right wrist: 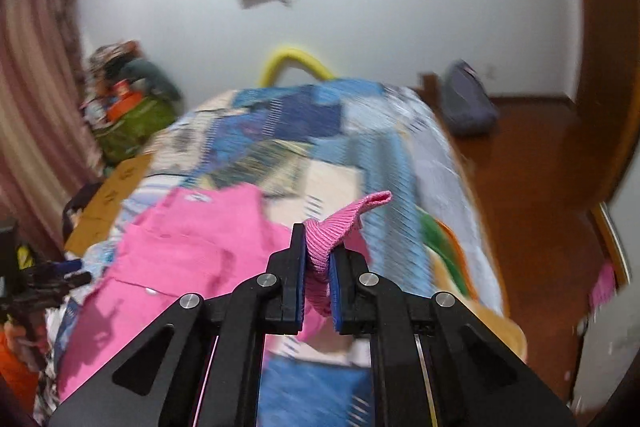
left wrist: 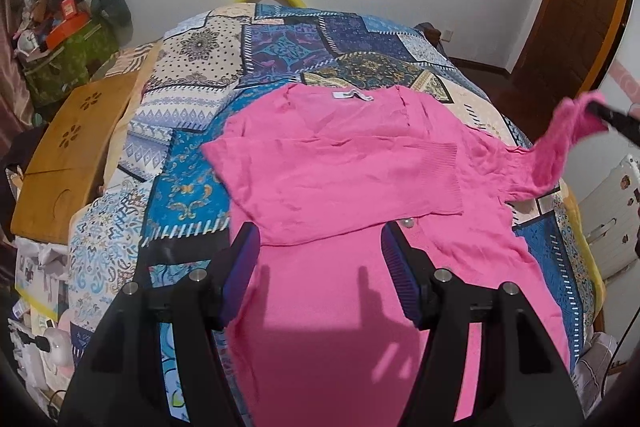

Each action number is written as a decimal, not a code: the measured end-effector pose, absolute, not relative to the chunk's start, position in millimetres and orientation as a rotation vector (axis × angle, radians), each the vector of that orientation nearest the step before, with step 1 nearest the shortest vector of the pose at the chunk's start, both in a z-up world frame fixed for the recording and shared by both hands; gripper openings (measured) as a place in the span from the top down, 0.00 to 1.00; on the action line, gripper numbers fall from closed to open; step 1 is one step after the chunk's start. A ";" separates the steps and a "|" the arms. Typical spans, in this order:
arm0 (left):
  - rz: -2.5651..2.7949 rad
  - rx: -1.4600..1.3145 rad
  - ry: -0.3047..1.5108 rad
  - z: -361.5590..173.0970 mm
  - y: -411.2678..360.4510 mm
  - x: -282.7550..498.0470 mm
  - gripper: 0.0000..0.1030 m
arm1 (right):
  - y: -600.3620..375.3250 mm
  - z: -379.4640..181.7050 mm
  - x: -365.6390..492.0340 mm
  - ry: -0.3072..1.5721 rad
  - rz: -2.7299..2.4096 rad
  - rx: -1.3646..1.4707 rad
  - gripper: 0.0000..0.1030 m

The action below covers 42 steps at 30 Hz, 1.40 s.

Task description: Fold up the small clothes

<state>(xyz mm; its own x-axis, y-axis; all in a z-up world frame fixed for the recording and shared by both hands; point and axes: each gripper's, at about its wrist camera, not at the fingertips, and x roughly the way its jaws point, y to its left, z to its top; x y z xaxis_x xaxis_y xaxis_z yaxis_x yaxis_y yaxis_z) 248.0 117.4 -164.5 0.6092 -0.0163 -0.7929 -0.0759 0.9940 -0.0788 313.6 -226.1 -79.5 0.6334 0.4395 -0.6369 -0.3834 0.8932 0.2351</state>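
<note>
My pink top (left wrist: 340, 163) lies spread on the bed (left wrist: 280, 43), collar away from me, one sleeve folded across its chest. My left hand-held gripper (left wrist: 320, 247) hangs just above its lower half, jaws well apart and empty. My right hand-held gripper (right wrist: 318, 255) is clamped on the ribbed cuff (right wrist: 340, 223) of the other sleeve, which it holds up off the bed at the top's right side.
</note>
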 end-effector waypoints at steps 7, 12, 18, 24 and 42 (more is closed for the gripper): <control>0.065 -0.166 0.905 -167.3 153.7 229.9 0.40 | -102.1 -76.4 325.5 0.760 0.682 -0.032 0.92; 0.100 -0.190 0.920 -172.8 178.6 219.1 0.39 | -11.3 -105.0 324.4 0.819 0.833 -0.105 0.91; 0.121 -0.260 0.941 -178.9 198.4 219.7 0.39 | 34.9 -135.6 313.7 0.908 0.906 -0.165 0.85; 0.075 -0.278 0.928 -173.2 184.2 237.9 0.39 | 2.3 -122.2 304.6 0.896 0.876 -0.159 0.65; -0.019 -0.263 1.116 -236.2 142.9 338.5 0.58 | -128.6 -185.6 351.2 0.996 0.576 -0.090 0.59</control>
<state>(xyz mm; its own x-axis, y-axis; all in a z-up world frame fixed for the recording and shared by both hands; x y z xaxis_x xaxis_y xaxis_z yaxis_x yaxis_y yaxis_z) 338.5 142.9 -236.2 0.4421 -0.1467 -0.8849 -0.1166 0.9688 -0.2188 351.2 -128.6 -185.6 0.4080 0.4163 -0.8125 -0.4966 0.8480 0.1852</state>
